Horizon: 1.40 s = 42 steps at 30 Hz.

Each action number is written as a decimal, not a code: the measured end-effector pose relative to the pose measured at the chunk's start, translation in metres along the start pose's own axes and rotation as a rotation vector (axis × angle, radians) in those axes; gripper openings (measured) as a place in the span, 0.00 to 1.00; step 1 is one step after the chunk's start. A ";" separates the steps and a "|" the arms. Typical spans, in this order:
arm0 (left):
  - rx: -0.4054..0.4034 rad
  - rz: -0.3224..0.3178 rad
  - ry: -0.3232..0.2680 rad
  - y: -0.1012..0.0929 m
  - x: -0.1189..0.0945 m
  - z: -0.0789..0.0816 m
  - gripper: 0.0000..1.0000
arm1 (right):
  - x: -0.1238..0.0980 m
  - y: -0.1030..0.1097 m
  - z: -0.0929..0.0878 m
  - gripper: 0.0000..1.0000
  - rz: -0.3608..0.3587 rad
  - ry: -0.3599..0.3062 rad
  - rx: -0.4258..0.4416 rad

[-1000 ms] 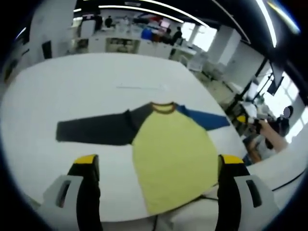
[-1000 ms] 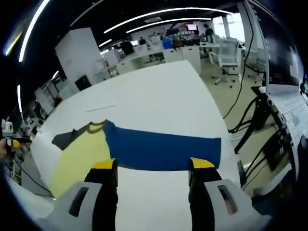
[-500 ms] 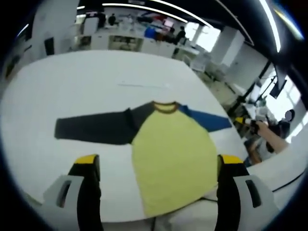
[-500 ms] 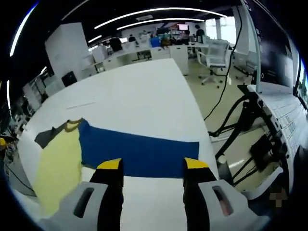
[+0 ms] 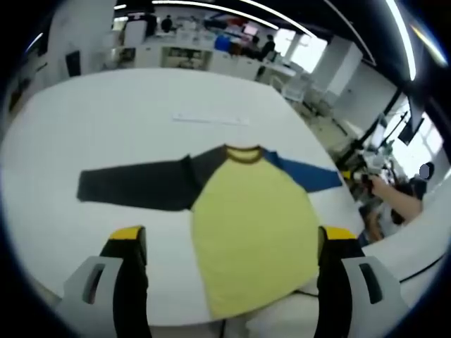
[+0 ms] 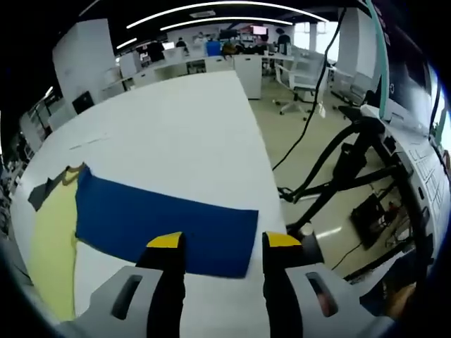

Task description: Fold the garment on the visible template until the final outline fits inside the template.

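One shirt (image 5: 246, 211) lies flat on the white desk (image 5: 127, 105), its yellow body in the middle, a dark grey sleeve (image 5: 134, 186) stretched to one side and a blue sleeve (image 6: 162, 222) to the other. The left tool (image 5: 229, 243) hangs above the shirt's hem with its jaws spread wide, holding nothing. The right tool (image 6: 218, 246) sits just over the blue sleeve's cuff end, jaws apart and empty. A thin pale outline (image 5: 210, 118) marks the desk beyond the collar.
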<state>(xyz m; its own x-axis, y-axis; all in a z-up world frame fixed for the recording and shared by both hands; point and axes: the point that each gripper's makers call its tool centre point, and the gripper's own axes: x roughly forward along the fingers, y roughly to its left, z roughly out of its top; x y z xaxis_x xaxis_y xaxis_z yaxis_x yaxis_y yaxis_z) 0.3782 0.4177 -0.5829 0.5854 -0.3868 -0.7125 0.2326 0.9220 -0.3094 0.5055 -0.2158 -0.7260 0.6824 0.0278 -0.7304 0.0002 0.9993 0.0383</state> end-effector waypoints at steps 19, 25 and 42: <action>-0.010 0.008 0.015 -0.007 0.005 0.004 0.96 | 0.022 -0.015 -0.018 0.19 -0.029 0.057 -0.012; -0.015 0.015 0.009 -0.007 0.001 0.003 0.97 | 0.025 -0.016 -0.019 0.18 -0.045 0.067 -0.005; -0.019 0.016 0.019 -0.007 0.001 -0.002 0.96 | 0.004 0.006 -0.010 0.06 -0.058 0.059 -0.016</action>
<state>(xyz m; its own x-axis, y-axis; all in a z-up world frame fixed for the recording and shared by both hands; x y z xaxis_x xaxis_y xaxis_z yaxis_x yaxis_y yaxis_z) 0.3751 0.4106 -0.5827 0.5740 -0.3725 -0.7292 0.2087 0.9277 -0.3096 0.5007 -0.2098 -0.7358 0.6376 -0.0295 -0.7698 0.0264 0.9995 -0.0164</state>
